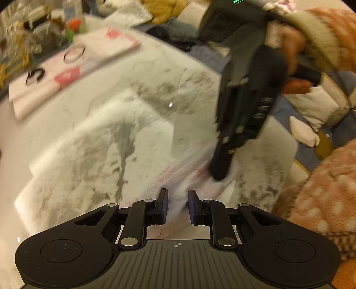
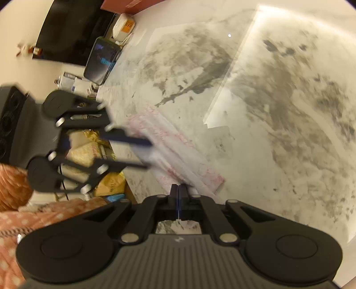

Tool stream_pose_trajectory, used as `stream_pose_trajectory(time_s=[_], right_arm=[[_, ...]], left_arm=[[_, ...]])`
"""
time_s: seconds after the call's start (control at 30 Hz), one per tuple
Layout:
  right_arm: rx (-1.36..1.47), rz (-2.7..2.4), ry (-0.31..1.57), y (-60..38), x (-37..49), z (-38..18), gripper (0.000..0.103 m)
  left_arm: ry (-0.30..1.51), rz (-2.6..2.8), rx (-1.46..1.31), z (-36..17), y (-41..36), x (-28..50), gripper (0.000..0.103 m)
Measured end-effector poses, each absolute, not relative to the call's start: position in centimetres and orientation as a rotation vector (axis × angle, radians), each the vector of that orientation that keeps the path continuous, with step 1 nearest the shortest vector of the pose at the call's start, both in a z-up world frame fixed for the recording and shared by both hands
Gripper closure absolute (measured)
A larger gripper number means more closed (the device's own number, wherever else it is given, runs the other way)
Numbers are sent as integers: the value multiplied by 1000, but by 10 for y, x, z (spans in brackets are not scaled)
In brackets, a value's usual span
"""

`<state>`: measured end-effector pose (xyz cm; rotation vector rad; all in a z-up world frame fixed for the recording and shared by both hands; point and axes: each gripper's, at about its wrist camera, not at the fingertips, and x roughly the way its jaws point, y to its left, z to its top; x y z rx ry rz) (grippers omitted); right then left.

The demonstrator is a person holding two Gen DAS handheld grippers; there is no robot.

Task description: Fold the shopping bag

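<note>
Right tongs (image 2: 178, 189) angle down, clenched on the folded shopping bag (image 2: 178, 151); left tongs (image 1: 177, 200) hover released above it

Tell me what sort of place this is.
Probably a lived-in home, a living room or bedroom: a marble-look table carries a phone, with pillows and heaped clothes beside it.

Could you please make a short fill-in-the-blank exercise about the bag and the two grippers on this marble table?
1. The shopping bag lies on a table with a ____ pattern.
2. The right gripper is ____ on the bag's end.
3. The left gripper is ____.
4. The print on the bag is ____ in colour.

Missing words: marble; shut; open; pink
</note>
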<state>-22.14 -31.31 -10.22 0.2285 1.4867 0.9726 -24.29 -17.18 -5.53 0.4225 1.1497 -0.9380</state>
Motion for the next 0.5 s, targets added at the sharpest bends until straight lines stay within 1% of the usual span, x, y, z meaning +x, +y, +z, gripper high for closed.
stream_pose_trajectory(time_s=[0.07, 0.1, 0.13, 0.17, 0.2, 0.23, 0.27, 0.3, 0.33, 0.4, 0.5], right_arm=[[196, 971, 1464, -310, -226, -100, 103], [160, 971, 1436, -307, -230, -96, 100], [41, 978, 1338, -301, -243, -83, 96], [-89, 993, 1226, -296, -260, -71, 89], [-219, 1006, 1109, -290, -278, -60, 78], [-361, 1029, 980, -286, -298, -52, 71], [-511, 1054, 856, -283, -320, -49, 60], [-653, 1075, 736, -280, -341, -48, 56], [-771, 1093, 662, -279, -356, -52, 55], [-942, 1117, 595, -277, -375, -66, 57], [-1033, 1075, 518, -275, -378, -81, 60]], left_arm=[[1189, -919, 352, -58, -168, -234, 84], [1214, -909, 316, -59, -166, -229, 84], [1238, -898, 279, -60, -164, -224, 84], [1255, -901, 253, -62, -161, -221, 84], [1280, -903, 212, -64, -158, -216, 84], [1305, -905, 179, -67, -154, -211, 84], [1326, -911, 156, -68, -152, -207, 84], [1346, -917, 133, -70, -151, -202, 84], [1361, -923, 118, -71, -150, -198, 84], [1392, -930, 83, -75, -147, -191, 84], [1420, -944, 47, -77, -144, -184, 84]])
